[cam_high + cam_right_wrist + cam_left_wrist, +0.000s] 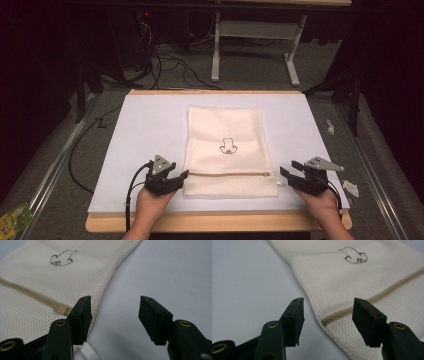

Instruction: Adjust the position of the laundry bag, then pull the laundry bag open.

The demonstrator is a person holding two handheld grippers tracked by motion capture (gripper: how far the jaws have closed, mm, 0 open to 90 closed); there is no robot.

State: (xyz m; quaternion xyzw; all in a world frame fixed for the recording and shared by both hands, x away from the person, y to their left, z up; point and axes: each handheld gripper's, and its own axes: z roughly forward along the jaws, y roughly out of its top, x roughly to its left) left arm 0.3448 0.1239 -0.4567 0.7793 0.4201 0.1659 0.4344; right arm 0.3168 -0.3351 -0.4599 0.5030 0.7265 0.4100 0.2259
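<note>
Cream mesh bag (227,147) lies flat, centred on the white sheet (145,130) — small dark outline print mid-panel. Left gripper (183,175) at its left edge, right gripper (283,171) at its right; both jaws spread, empty. Right gripper view alone shows the zipper pull (61,308) — left gripper view shows the zipper's other end (325,321).

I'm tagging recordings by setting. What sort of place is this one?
Probably a lab or recording studio, not a home. A mesh bag lies on a white sheet on a wooden table, dark curtains all round, loose cables on grey carpet, and a hand-held gripper in each hand.
</note>
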